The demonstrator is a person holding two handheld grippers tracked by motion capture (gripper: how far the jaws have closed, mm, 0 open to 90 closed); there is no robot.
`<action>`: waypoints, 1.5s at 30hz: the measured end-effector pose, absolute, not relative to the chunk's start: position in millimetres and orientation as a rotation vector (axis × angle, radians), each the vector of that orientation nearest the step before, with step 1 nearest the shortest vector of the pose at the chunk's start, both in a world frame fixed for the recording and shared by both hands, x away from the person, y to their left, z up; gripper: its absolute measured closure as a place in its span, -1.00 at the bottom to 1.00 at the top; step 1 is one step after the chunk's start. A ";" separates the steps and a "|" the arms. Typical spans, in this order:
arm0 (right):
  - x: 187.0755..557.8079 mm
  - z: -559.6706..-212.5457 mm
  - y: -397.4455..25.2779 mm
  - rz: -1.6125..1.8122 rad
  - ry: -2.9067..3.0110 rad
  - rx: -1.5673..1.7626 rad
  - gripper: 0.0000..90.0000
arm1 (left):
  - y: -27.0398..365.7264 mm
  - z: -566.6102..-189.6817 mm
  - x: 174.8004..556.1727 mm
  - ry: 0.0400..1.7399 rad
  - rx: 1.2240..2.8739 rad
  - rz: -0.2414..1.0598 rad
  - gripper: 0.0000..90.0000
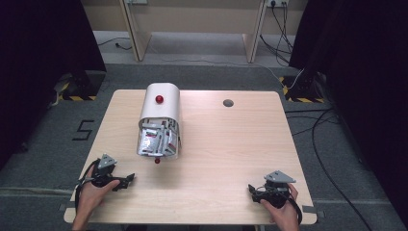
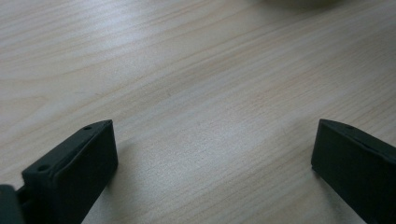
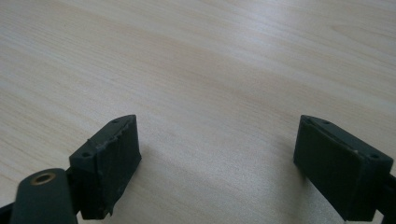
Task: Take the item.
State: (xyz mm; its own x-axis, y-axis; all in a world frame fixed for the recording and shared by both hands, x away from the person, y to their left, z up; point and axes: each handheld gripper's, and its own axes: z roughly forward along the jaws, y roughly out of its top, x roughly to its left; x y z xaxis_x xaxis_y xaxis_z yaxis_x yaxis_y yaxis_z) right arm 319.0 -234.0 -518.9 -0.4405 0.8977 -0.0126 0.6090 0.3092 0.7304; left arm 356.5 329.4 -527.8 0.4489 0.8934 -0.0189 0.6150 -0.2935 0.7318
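Observation:
A white rounded box with a red knob on top lies on the light wooden table, left of centre. Its open front faces me and holds several grey and red packets. A small red ball sits on the table just in front of it. My left gripper rests near the front left corner, open, with only bare wood between its jaws. My right gripper rests near the front right corner, open as well, over bare wood.
A round grey grommet hole sits near the table's far edge. Cables trail over the grey floor at the right. Legs of a wooden desk stand behind the table.

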 end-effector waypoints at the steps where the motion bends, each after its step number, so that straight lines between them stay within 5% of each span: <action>1: 319.0 -518.9 -234.0 0.928 2.162 1.339 -0.66 | 329.4 -527.8 356.5 1.258 2.022 0.525 -1.00; 13: 316.6 -514.8 -229.3 1.042 2.119 1.357 -0.50 | 329.4 -527.7 356.5 1.259 2.022 0.525 -1.00; 45: 335.2 -436.9 -147.0 1.289 2.064 1.095 -0.36 | 329.4 -527.8 356.4 1.259 2.021 0.525 -1.00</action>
